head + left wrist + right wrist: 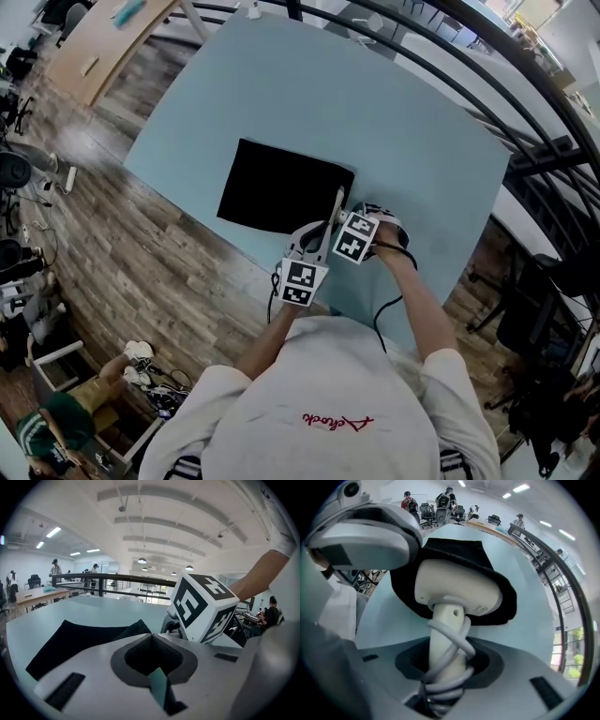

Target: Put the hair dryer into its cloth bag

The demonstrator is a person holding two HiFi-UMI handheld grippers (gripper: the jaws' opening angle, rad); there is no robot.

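Observation:
A black cloth bag lies flat on the light blue table. My left gripper is shut on the near lip of the bag and lifts that edge off the table. In the right gripper view it shows at upper left, over the bag's mouth. My right gripper points down and is shut on the handle of the white hair dryer, which has a grey cord wound round it. The dryer's head sits in the raised mouth of the bag. Both marker cubes stand close together at the bag's near corner.
The table's near edge runs just in front of the grippers, with wood floor beyond it. A black cable hangs by the right forearm. A dark railing curves along the table's far side. People and desks stand in the background.

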